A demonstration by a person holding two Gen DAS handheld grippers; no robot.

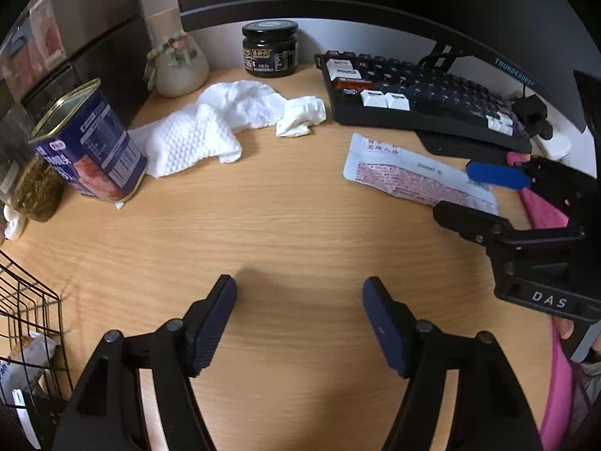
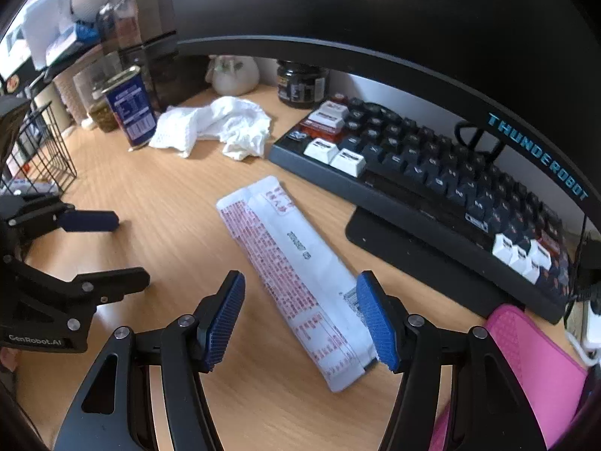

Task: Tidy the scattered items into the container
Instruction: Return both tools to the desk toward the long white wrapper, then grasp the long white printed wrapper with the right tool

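The wooden surface (image 1: 281,218) stands under a wide dark monitor (image 2: 375,11), with a black keyboard (image 2: 432,184) along its base. Farther ahead of both tools lie crumpled white tissues (image 1: 225,120), a blue tin can (image 1: 94,146), a dark jar (image 1: 270,49) and a pale vase (image 1: 176,60). A black wire basket (image 1: 30,319) stands just to the left of the left tool (image 1: 300,319).

The left tool hovers low over bare wood, its fingers spread wide and holding nothing. The right tool (image 2: 300,319) is also low and spread apart, tilted down toward the surface.

A long white packet (image 2: 296,270) with red print lies flat on the surface, diagonal, with its near end between the right tool's fingers. Its edge is just beside the right blue pad (image 2: 375,323); I cannot tell if they touch. The left pad is apart from it.
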